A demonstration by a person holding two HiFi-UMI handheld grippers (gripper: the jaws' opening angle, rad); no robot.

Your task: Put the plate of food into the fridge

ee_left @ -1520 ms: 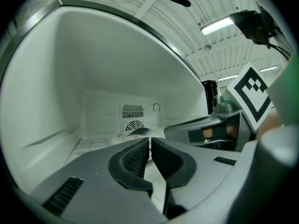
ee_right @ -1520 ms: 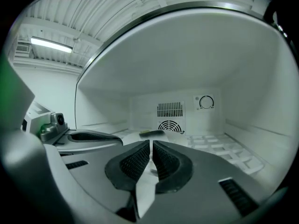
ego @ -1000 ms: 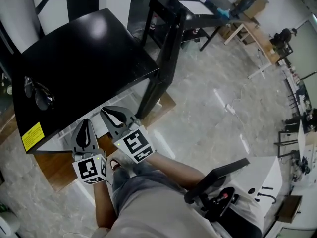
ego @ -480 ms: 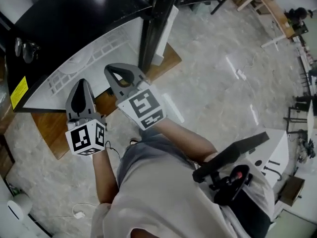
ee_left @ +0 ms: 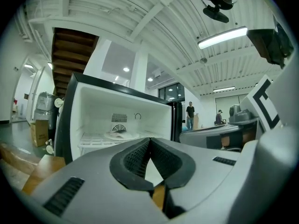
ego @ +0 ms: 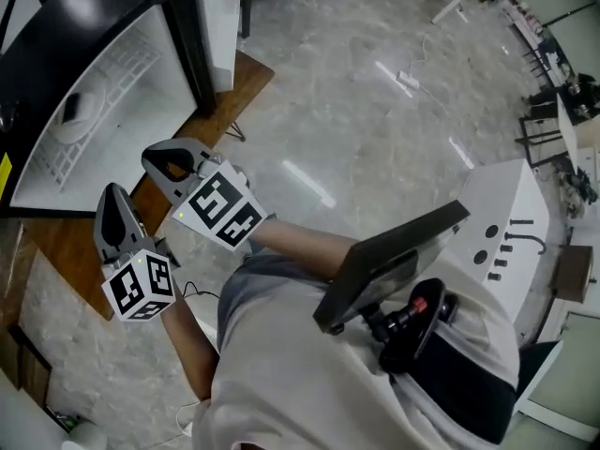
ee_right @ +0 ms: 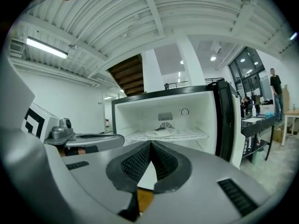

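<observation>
1. You are holding your left gripper (ee_left: 150, 140) with its jaws pressed fully together, and nothing is sitting between them.
2. Your right gripper (ee_right: 151, 143) is doing the same: its jaws are meeting tip to tip and gripping nothing.
3. You are pointing both grippers, side by side, toward the open fridge (ee_right: 140, 118), and both are staying clear of its compartment.
4. The plate of food (ee_right: 161, 132) is resting on the white wire shelf (ee_right: 189, 135) inside the fridge, just in front of the round vent (ee_right: 166, 125) in the back wall.
5. The fridge is standing on a wooden board (ego: 66, 247), and your left gripper is hanging over that board.
</observation>
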